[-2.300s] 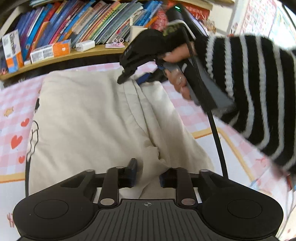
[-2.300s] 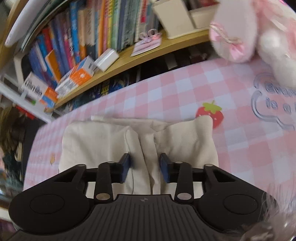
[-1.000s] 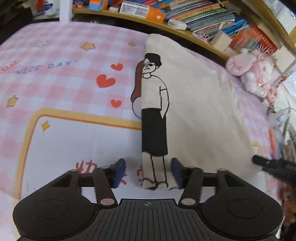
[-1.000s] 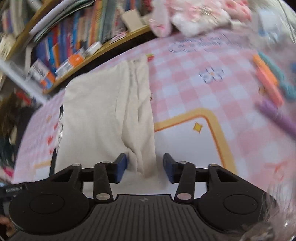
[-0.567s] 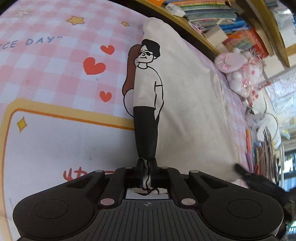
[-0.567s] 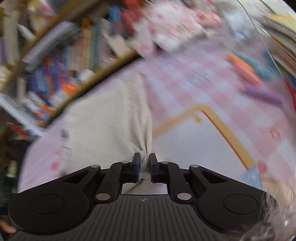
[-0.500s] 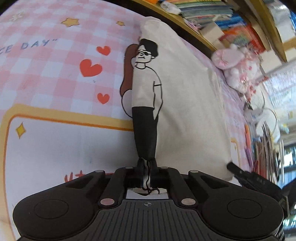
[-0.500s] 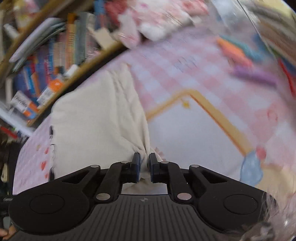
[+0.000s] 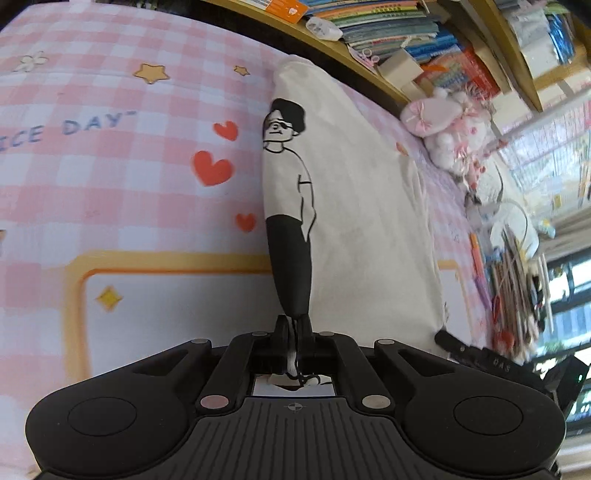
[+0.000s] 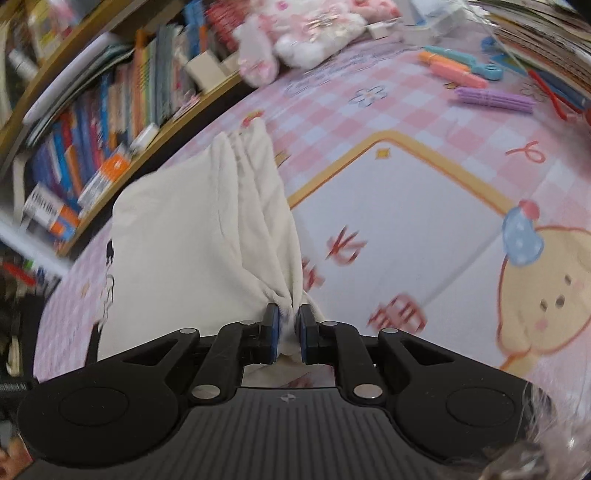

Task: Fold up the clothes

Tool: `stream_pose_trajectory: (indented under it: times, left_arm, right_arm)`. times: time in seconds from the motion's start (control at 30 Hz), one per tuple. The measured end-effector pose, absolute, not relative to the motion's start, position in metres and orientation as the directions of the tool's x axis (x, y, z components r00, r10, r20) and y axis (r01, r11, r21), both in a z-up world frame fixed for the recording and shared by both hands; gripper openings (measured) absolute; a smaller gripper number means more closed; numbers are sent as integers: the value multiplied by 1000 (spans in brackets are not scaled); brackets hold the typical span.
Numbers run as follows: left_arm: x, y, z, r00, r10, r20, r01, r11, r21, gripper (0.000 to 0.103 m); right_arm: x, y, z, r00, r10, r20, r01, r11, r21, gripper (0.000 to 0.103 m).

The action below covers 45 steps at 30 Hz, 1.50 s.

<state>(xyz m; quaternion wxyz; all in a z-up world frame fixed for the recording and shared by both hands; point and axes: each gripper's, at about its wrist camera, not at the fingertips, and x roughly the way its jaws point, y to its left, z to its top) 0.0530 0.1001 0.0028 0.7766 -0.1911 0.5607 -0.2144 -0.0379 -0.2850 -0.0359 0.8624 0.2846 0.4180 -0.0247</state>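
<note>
A cream T-shirt (image 9: pixel 362 206) printed with a cartoon figure lies lengthwise on the pink checked mat. My left gripper (image 9: pixel 293 325) is shut on its near left corner, at the figure's feet, and the cloth is drawn taut up to the pads. In the right wrist view the same T-shirt (image 10: pixel 184 236) runs away toward the bookshelf. My right gripper (image 10: pixel 288 317) is shut on the bunched near right corner, with the folds gathered between its blue pads. The tip of the other gripper (image 9: pixel 476 354) shows at the shirt's right corner in the left wrist view.
A bookshelf (image 9: pixel 388 33) packed with books runs along the far edge. A pink plush toy (image 9: pixel 443 125) sits at the back right. Markers and pens (image 10: pixel 465 74) lie on the mat to the right. The mat (image 10: pixel 424 229) beside the shirt bears a printed cartoon.
Both grippers went from open around the shirt's near corners to shut on them. Since then both have drawn the corners toward me, tightening and lifting the cloth.
</note>
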Motion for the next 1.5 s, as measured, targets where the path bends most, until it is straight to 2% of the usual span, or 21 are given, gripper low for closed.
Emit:
stream_pose_trajectory:
  times: [0.27,0.4,0.47,0.53,0.57,0.63,0.7,0.97,1.17,1.27,1.3,1.33,1.43,1.47,1.5]
  left_arm:
    - [11,121,-4,176,-551,-816,276,823,-496,4]
    - [11,127,3,179,-563,-807,331,806,-490,10]
    - [16,134,7,196,-552,-811,332,815,-474,19]
    - [24,147,14,264,-530,-806,314,837,-448,36]
    - [30,154,18,302,-526,-795,294,845,-447,42]
    - [43,167,21,382,-534,-754,255,845,-470,58]
    - [63,173,17,444,-545,-711,224,836,-501,60]
    - [158,152,-19,513,-560,-651,98,791,-603,59]
    - [200,139,-32,530,-546,-649,20,773,-635,58]
    - [206,138,-34,549,-542,-636,-19,753,-658,52]
    - [206,135,-31,559,-539,-630,5,762,-647,20]
    - [202,130,-25,576,-530,-623,63,788,-612,8]
    - [180,100,3,674,-480,-562,307,874,-377,8]
    - [176,91,7,689,-461,-559,346,887,-306,8]
    - [178,85,6,688,-429,-585,344,903,-258,15]
  right_arm:
    - [-85,-255,-33,651,180,-738,246,869,429,11]
    - [-92,-249,-31,649,162,-743,232,888,396,11]
    - [-90,-247,-29,640,155,-752,226,898,378,12]
    - [-88,-244,-28,631,149,-762,216,909,357,13]
    - [-87,-244,-28,627,148,-765,212,912,350,13]
    - [-85,-243,-27,619,146,-772,205,918,338,13]
    - [-83,-243,-27,611,151,-777,198,921,335,13]
    - [-77,-240,-24,583,153,-798,167,939,302,13]
    - [-76,-236,-23,581,140,-801,143,952,270,13]
    - [-77,-238,-23,582,148,-800,134,952,274,13]
    - [-77,-239,-24,582,152,-799,131,952,276,13]
    - [-77,-239,-24,582,155,-798,127,952,278,13]
    - [-77,-241,-24,583,168,-795,117,951,286,13]
    - [-77,-242,-24,583,173,-794,114,950,290,13]
    - [-76,-242,-24,581,176,-794,113,949,293,13]
